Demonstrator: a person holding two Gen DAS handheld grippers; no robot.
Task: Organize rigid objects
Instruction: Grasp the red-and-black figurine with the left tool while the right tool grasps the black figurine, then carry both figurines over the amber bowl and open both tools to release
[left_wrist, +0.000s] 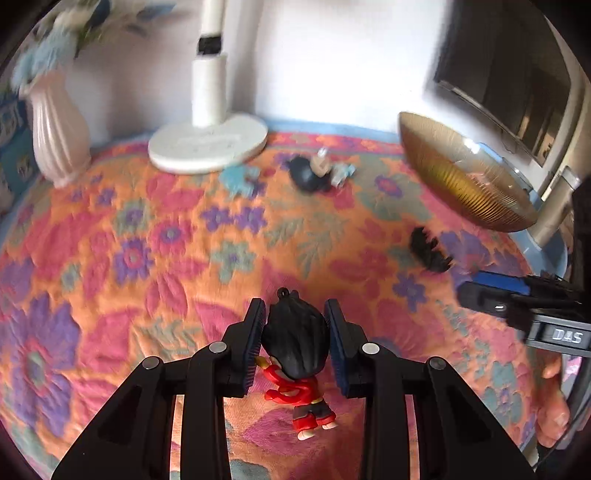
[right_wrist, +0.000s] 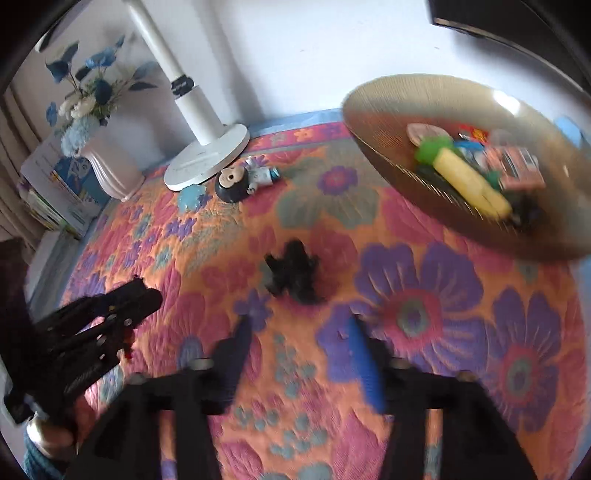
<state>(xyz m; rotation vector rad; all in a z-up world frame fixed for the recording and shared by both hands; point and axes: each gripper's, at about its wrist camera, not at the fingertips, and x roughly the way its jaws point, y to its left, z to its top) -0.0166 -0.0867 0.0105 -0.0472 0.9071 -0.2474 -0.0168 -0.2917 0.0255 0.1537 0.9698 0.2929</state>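
My left gripper (left_wrist: 295, 332) is shut on the black-haired head of a small red-clothed figurine (left_wrist: 295, 354) and holds it over the floral cloth. It also shows at the left of the right wrist view (right_wrist: 140, 295). My right gripper (right_wrist: 299, 347) is open and empty, just short of a black spiky toy (right_wrist: 293, 273), which also shows in the left wrist view (left_wrist: 430, 247). A second figurine with a black round head (right_wrist: 236, 182) lies near the lamp base; it shows in the left wrist view too (left_wrist: 314, 171). A golden ribbed bowl (right_wrist: 376, 122) at the right holds several toys.
A white lamp base (left_wrist: 207, 142) and a pink ribbed vase (left_wrist: 59, 129) with blue flowers stand at the back. A light blue flat piece (right_wrist: 190, 195) lies by the lamp base. A dark screen (left_wrist: 509, 85) is at the back right. Books (right_wrist: 55, 188) stand at the left.
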